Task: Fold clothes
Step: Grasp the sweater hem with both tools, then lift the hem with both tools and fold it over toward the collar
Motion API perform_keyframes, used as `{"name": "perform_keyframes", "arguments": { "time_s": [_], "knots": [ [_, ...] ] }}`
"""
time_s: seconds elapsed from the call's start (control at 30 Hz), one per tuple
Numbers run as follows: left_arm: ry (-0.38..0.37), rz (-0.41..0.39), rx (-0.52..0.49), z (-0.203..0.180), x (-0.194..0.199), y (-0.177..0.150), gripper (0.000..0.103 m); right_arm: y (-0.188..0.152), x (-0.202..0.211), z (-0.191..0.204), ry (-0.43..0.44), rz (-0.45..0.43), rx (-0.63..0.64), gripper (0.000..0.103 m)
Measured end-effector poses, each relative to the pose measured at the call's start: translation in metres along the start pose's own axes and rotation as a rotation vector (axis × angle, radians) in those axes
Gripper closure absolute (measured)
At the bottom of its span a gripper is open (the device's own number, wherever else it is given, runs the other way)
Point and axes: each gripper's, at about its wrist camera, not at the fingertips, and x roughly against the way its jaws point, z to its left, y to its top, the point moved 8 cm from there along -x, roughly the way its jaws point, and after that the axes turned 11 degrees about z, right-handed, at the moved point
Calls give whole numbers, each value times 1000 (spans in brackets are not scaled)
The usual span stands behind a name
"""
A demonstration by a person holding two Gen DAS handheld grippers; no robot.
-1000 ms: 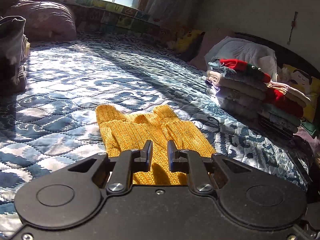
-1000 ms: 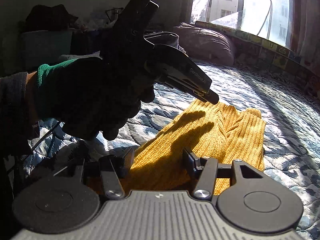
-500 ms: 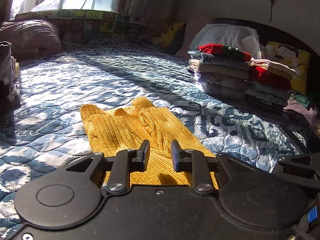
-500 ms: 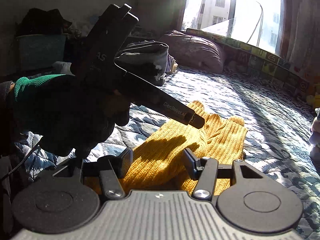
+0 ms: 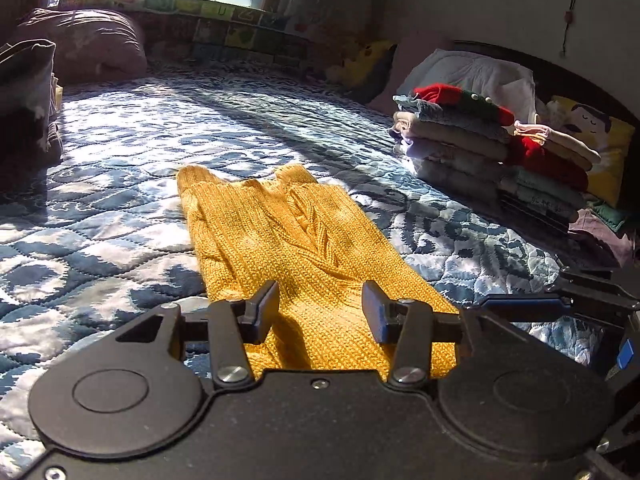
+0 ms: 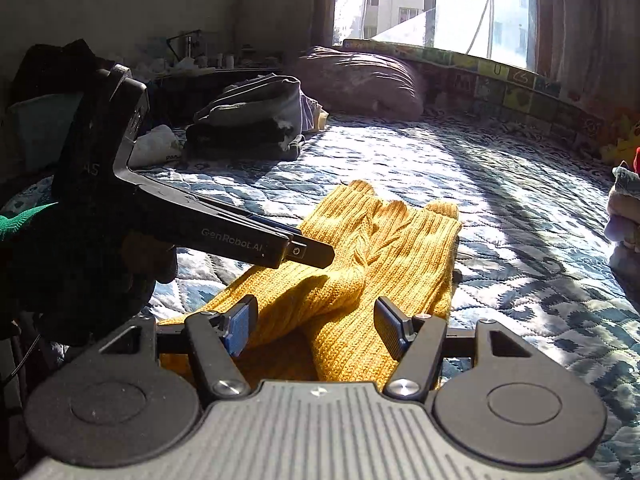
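On the quilted bed (image 5: 120, 152), both grippers' jaws gape empty over the yellow sweater's (image 5: 296, 240) near edge

A: Any readable text? Quick.

B: Yes. On my left claw (image 6: 312, 254), seen from the right wrist camera, the side of the long arm reads "GenRobot.AI" in pale letters. Higher up on the same body, near the handle, I get "AS", the rest cut off by shadow.

A: Anything on the window side?

B: The patterned border (image 6: 516, 80) along the sill has tiles with single characters; one looks like "U", the next like "S" or "5", can't tell which. In the left wrist view the same border (image 5: 224, 10) shows a "U" too, the others blurred.

A: Clothes, tags?

B: No labels legible there.
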Motion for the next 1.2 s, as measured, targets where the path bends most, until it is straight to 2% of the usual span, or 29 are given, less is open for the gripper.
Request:
{"name": "perform_keyframes", "arguments": {
  "time_s": [0.17,0.23,0.33,0.43,0.63,0.83,0.93,0.97,1.0,1.07,1.1,1.2],
  "knots": [
    [-37,-25,165,9,28,-11,39,-47,17,-74,143,-42,-528,35],
    [-51,-15,243,12,35,-22,38,-69,15,-88,200,-54,-688,34],
    [-70,32,378,15,41,-47,38,-92,8,-91,298,-49,-841,32],
    [-114,52,502,15,49,-66,38,-95,4,-83,376,-39,-887,31],
    [-258,81,749,13,52,-92,39,-102,5,-74,480,-36,-978,32],
    [-349,42,899,20,53,-98,39,-105,8,-76,502,-50,-1035,32],
    [-325,41,925,23,53,-98,41,-102,8,-72,479,-35,-1003,32],
    [-301,42,928,23,53,-99,44,-102,8,-72,471,-29,-992,32],
    [-286,46,926,22,52,-100,53,-102,8,-71,461,-25,-985,33],
    [-262,51,918,20,48,-102,57,-105,7,-72,421,-5,-975,44],
    [-257,50,916,20,48,-103,58,-109,6,-73,409,1,-975,54],
    [-254,46,921,19,47,-103,58,-113,7,-77,419,-10,-1004,59]
  ]
}}
